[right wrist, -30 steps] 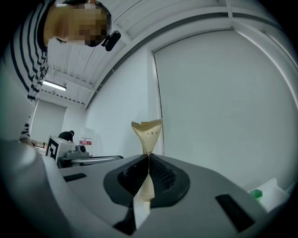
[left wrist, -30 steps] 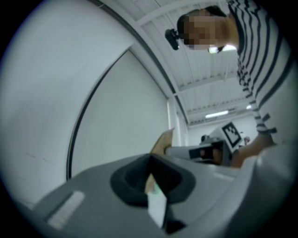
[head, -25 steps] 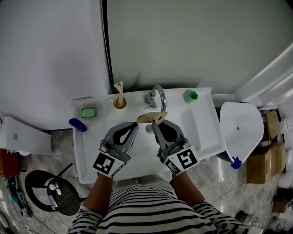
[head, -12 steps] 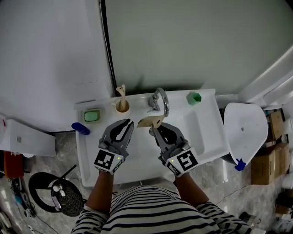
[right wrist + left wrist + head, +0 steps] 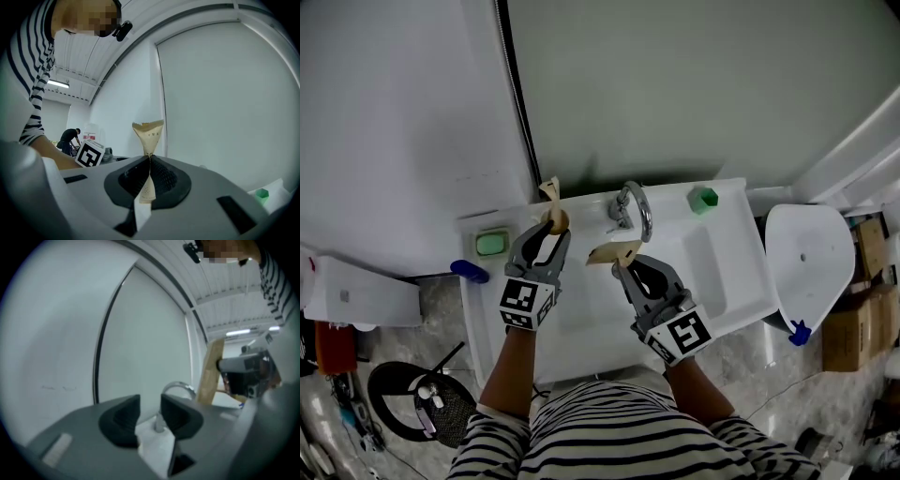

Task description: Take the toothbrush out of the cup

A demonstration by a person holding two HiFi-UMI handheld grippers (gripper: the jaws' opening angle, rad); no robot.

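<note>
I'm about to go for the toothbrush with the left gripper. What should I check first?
1. Left gripper open: ok; its jaws have just been opening and nothing is between them.
2. Toothbrush standing in cup: ok.
3. Toothbrush lined up between left jaws: not ok; only the faucet shows past the gap.
4. Right gripper holding packet: ok, shut on it.
5. Packet apart from cup: ok.

toothbrush (image 5: 548, 191): tan, upright in cup | cup (image 5: 557, 223): tan, sink (image 5: 581, 323) back rim
</note>
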